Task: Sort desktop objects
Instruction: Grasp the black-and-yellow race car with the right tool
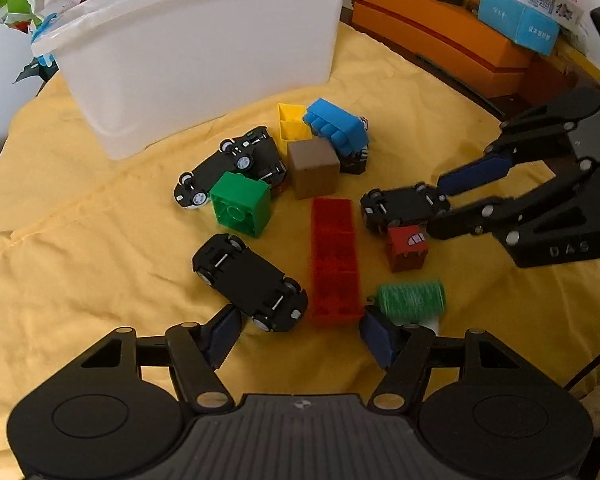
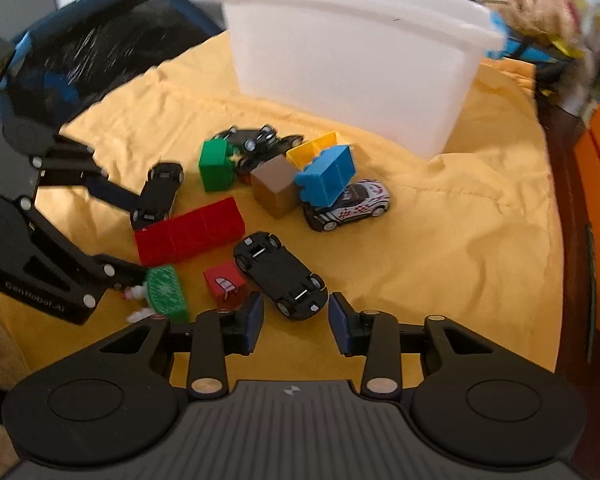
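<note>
— How much room is left at the edges?

— Bare yellow cloth (image 2: 460,240) is seen toward the cloth's right edge; the white bin (image 1: 204,48) is set at the back, and the toys are crowded in the middle.

— And the grippers?

— Both are tilted steeply down. The left gripper (image 1: 300,334) is spread wide above an overturned black car (image 1: 250,282) and a long red brick (image 1: 334,262), nothing being gripped. The right gripper (image 2: 296,314) is held narrower around the end of another upturned black car (image 2: 280,274); contact by the pads cannot be told.

— The other pieces?

— A green brick (image 1: 240,210), a brown block (image 1: 314,168) and a blue brick (image 1: 336,126) are piled beside the bin.
</note>
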The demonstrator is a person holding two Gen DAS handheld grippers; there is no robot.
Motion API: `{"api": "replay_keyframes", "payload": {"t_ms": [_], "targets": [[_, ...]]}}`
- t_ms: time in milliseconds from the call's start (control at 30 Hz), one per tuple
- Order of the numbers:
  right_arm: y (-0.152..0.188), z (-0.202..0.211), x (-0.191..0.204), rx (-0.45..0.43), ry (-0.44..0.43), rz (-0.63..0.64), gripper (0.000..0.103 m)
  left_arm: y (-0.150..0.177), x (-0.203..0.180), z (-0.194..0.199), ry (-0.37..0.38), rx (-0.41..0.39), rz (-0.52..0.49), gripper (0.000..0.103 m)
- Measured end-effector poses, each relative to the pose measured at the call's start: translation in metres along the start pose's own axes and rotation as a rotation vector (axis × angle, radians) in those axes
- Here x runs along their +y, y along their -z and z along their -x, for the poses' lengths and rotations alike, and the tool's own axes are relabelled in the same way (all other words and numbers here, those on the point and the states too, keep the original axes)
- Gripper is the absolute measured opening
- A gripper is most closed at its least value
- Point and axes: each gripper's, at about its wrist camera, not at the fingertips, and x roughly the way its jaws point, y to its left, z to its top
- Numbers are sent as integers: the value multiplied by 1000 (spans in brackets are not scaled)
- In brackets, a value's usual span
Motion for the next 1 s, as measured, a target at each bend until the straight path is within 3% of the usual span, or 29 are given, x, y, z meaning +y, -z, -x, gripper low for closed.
{"api": "replay_keyframes", "payload": {"t_ms": [167,333,500,633,733,833,1000], "targets": [[-4,-2,13,-17,-24,139,38,-4,6,14,-55,-39,26,69],[-9,-10,26,-35,18,253,38,-7,11,26,-83,-44,25,69],[-13,-7,37,-83,34,356,49,-7,3,26,-54,-17,-2,69],[-21,-20,40,-62,17,392,38,-7,-1,19,-56,0,-13,69],[-21,-31,36,-37,-14,393,36,-7,-2,21,-52,-6,-20,69],[-23,-29,27,-25,-37,292,33,-7,2,24,-66,-24,-8,69],[-12,-13,-8,-5,-90,-36,34,-7,7,27,-91,-40,13,69]]}}
